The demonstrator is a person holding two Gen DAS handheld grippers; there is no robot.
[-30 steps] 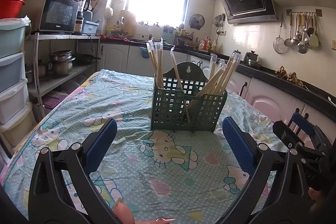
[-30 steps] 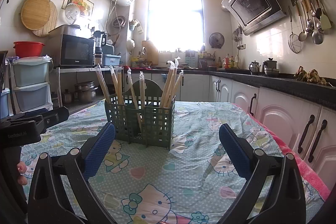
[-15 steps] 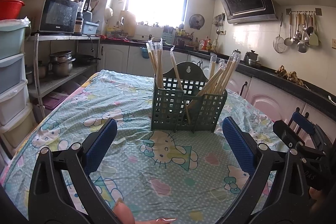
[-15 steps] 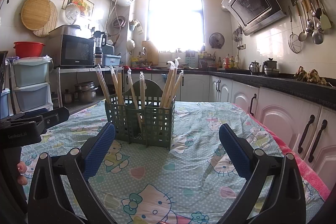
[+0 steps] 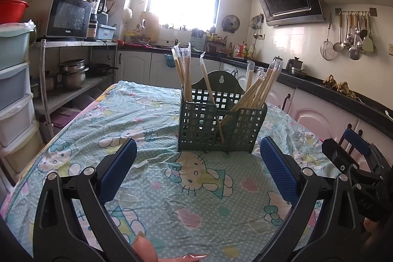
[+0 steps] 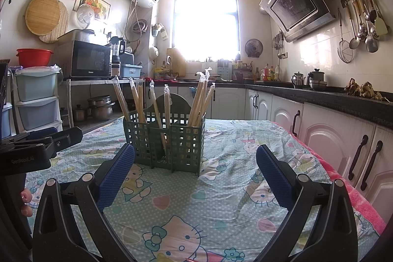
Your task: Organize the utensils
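while both grippers gape empty, the utensil caddy stands well beyond their fingertips.

Both wrist views face the caddy nearby, seemingly side-by-side.

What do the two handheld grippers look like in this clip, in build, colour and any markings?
Both match: the left gripper and right gripper have black plastic scissor-style frames with silver rivets at the pivots and blue textured pads on the fingers. White lettering, hard to read, marks each body where the other camera catches it. No cables or sleeves show.
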